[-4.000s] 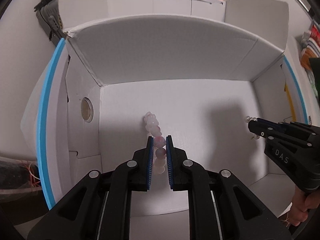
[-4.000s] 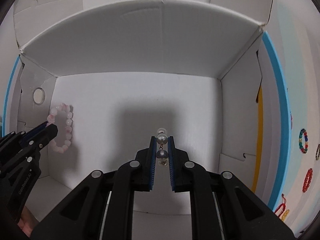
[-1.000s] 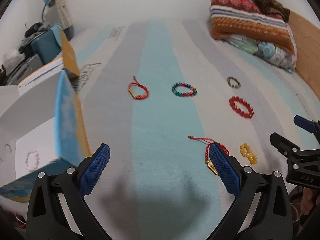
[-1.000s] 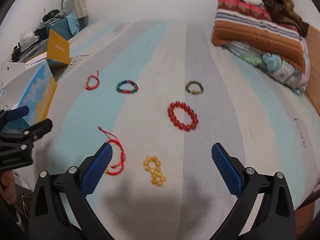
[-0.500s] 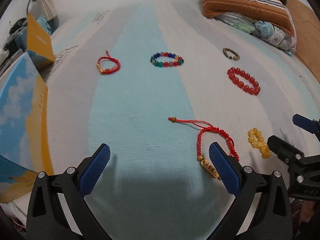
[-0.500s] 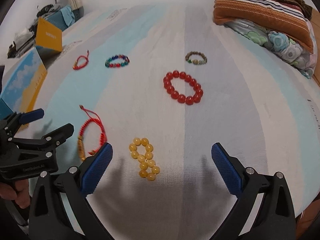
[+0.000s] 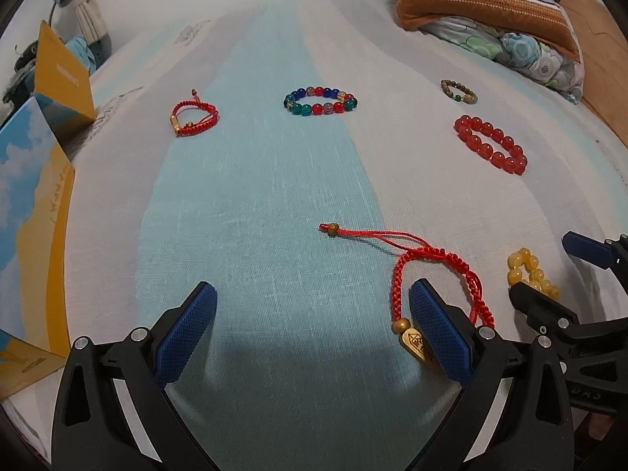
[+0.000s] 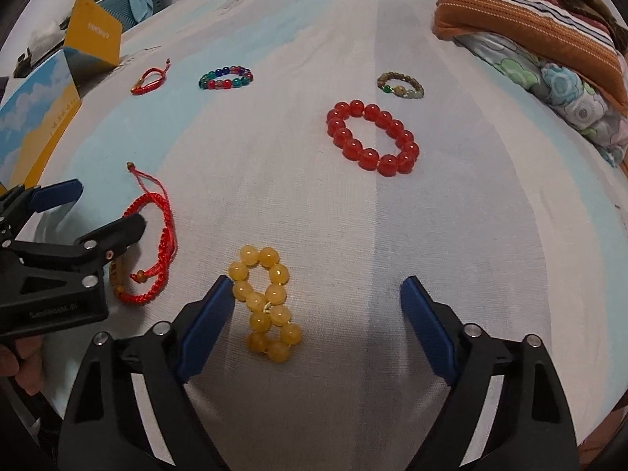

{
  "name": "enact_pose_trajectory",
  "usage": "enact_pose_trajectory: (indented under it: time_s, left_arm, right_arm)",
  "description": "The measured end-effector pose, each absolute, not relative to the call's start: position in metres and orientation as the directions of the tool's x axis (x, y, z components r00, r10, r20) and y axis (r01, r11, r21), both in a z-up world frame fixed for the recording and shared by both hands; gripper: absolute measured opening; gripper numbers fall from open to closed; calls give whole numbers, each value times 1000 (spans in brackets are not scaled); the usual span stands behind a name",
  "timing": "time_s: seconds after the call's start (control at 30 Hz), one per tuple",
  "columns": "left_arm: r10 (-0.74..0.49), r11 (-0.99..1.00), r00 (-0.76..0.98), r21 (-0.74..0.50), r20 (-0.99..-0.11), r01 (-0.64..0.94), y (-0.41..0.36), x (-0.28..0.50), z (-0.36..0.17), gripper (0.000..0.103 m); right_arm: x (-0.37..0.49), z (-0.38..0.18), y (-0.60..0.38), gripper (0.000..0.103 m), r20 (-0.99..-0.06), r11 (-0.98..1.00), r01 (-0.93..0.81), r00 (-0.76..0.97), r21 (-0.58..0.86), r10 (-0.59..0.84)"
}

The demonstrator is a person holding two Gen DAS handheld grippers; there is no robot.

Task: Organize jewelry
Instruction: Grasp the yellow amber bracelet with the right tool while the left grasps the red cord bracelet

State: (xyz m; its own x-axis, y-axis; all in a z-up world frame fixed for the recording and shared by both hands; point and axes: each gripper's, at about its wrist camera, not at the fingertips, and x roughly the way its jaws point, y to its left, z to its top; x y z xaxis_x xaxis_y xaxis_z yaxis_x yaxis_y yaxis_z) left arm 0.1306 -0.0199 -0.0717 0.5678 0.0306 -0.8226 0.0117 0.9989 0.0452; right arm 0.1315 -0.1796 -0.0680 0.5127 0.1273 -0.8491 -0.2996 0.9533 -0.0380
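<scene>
A red braided cord bracelet (image 7: pixel 431 271) with a gold charm lies on the striped bedsheet (image 7: pixel 274 196). My left gripper (image 7: pixel 312 298) stands open low over it, the charm just inside its right pad (image 7: pixel 435 325). A yellow bead bracelet (image 8: pixel 267 298), twisted into a figure eight, lies between the fingers of my right gripper (image 8: pixel 317 290), close to the left pad (image 8: pixel 208 322). Those jaws are closing, and the pads do not press the beads. In the right wrist view the left gripper (image 8: pixel 106 208) sits at the left by the cord bracelet (image 8: pixel 153 251).
Farther back lie a big red bead bracelet (image 8: pixel 373 137), a multicolour bead bracelet (image 8: pixel 225 77), a small brown-green one (image 8: pixel 400 85) and a small red cord one (image 8: pixel 151 78). A blue-and-yellow box (image 7: pixel 35 196) stands at the left. Folded bedding (image 7: pixel 490 4) is piled at the back right.
Earlier both grippers were in the white box, shut on a pink bracelet and a pearl piece. Both now stand open over the bed and have sunk closer; the right jaws have narrowed slightly.
</scene>
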Motion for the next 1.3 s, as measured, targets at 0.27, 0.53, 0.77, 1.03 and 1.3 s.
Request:
enact_pose_trajectory:
  time_s: [0.27,0.53,0.77,1.03,1.3]
  left_arm:
    - [22,998,583,48,-812,30,-25,128,-73,88]
    - [-1,998,583,37,-813,53,-29,122,-73,71]
    - [-18,997,574,26,-818,68,-32,120,-71,54]
    - [-58,997,553,-17,-831,79,-28,120,-68,8]
    - [-100,994,555,-61,-826,88,-22,117,-60,7]
  right_arm:
    - [127,-67,-170,57,-848,943,-330,509,-36,146]
    - [122,-66,-165,41,-847,938,-344,510,-37,153]
    - [123,-66,-168,22,-845,940,-339,513,-38,151]
    - [124,-65,-171,9,-838,948,-315,527,-41,139]
    - [123,-61,-175,9,-828,955,-296,540,-23,148]
